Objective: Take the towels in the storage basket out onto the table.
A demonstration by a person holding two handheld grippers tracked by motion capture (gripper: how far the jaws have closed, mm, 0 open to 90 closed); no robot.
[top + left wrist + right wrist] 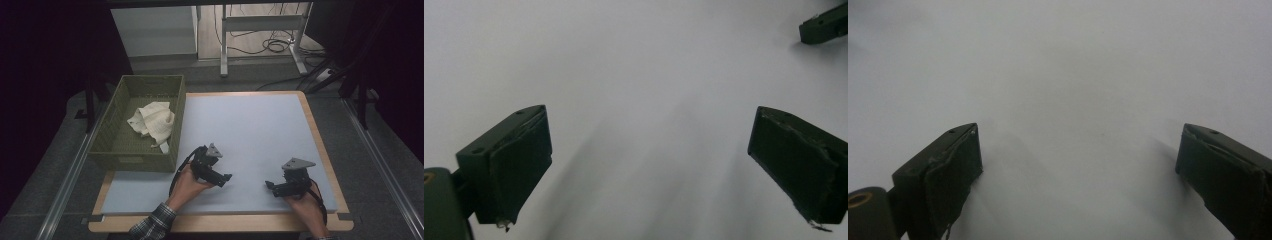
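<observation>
- While both tools rest low over the bare blue-grey table (260, 130), my left gripper (226, 178) and right gripper (269, 185) each have their fingers spread wide, holding nothing.
- Between them lies open mat; they point toward each other, well apart.
- Farther off, at the table's left edge, the cream cloth (154, 122) lies crumpled inside the green basket (131, 159), against its right wall.
- I judge the cloth is already stowed, or a fresh pick is due; the next move would call for the left gripper to reach over the basket wall.
</observation>
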